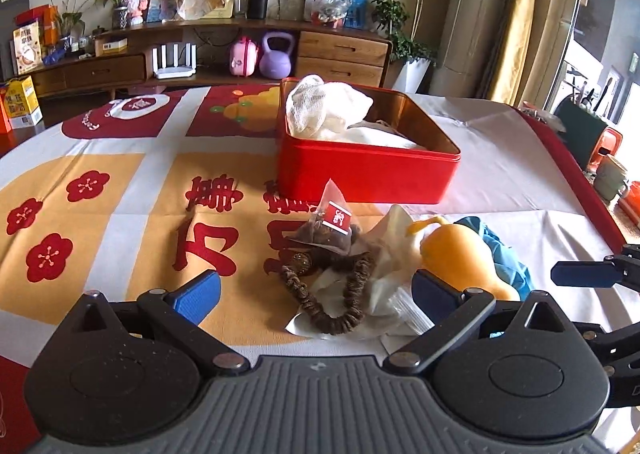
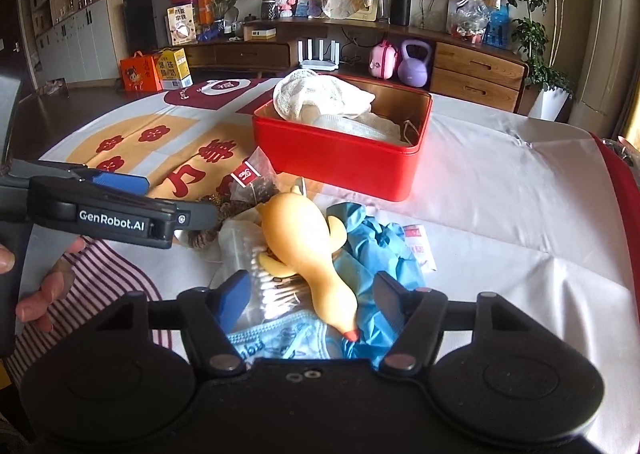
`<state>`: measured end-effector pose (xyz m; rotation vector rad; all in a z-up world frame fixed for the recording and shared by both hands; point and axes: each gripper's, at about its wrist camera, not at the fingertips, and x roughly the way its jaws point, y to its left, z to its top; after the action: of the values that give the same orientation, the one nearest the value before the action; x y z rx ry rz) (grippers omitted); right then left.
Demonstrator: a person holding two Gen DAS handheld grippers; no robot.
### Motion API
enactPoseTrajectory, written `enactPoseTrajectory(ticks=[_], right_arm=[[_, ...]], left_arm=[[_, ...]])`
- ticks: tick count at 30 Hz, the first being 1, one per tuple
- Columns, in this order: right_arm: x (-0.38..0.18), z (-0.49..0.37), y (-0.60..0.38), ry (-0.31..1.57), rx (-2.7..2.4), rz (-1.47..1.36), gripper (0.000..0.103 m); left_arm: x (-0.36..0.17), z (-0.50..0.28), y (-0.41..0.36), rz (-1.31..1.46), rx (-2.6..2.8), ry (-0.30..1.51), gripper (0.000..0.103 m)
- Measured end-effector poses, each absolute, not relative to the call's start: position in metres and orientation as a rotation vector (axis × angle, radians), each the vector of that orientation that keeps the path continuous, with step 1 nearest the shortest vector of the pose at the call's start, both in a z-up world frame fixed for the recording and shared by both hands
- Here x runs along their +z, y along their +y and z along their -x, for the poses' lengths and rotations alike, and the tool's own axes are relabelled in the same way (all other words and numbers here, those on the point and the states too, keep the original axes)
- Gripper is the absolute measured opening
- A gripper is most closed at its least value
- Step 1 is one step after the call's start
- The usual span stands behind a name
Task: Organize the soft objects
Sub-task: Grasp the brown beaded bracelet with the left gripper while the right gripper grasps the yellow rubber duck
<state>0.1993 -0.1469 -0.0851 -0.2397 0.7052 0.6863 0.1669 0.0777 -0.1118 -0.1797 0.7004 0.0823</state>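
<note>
Both claws hover released over the pile at the lower centre of each frame. The left claw [image 1: 316,292] straddles a brown scrunchie [image 1: 334,294]; the right claw [image 2: 312,294] brackets the yellow rubber duck [image 2: 308,242], seemingly not touching it. Blue gloves [image 2: 376,250] lie beside it. The red tin [image 1: 368,170] holds white cloth [image 1: 328,106] on the desk [image 1: 500,174].

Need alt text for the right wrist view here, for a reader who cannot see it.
Open right tongs straddle a yellow rubber chicken toy lying on crumpled blue gloves among a pile of soft items on a printed tablecloth. Behind stands an open red metal tin holding white cloth; the left tongs reach in from the left.
</note>
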Motion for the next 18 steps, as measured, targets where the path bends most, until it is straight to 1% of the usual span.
enactPoseTrajectory(ticks=[2,3,5,7,10,12,14,16,18], right_arm=[[-0.088,-0.205,-0.144,0.712,0.688,0.248,0.06],[-0.089,-0.207,-0.142,0.714,0.688,0.253,0.059],[-0.092,-0.211,-0.139,0.72,0.69,0.259,0.054],[-0.094,-0.213,-0.136,0.724,0.692,0.265,0.051],[-0.096,-0.216,-0.133,0.728,0.695,0.265,0.049],[-0.098,-0.218,-0.132,0.733,0.698,0.264,0.048],[-0.099,-0.221,-0.13,0.74,0.701,0.263,0.047],[-0.1,-0.222,-0.128,0.743,0.702,0.265,0.046],[-0.101,-0.224,-0.128,0.746,0.709,0.253,0.045]], left_arm=[[-0.115,-0.172,0.077,0.169,0.086,0.708,0.102],[-0.117,-0.174,0.078,0.167,0.085,0.712,0.099],[-0.121,-0.18,0.079,0.177,0.081,0.731,0.092],[-0.125,-0.185,0.08,0.189,0.082,0.748,0.083],[-0.129,-0.189,0.083,0.212,0.072,0.761,0.074],[-0.13,-0.191,0.083,0.221,0.059,0.762,0.071],[-0.132,-0.193,0.083,0.225,0.049,0.766,0.065],[-0.133,-0.195,0.083,0.237,0.038,0.775,0.056],[-0.134,-0.196,0.085,0.253,0.032,0.777,0.053]])
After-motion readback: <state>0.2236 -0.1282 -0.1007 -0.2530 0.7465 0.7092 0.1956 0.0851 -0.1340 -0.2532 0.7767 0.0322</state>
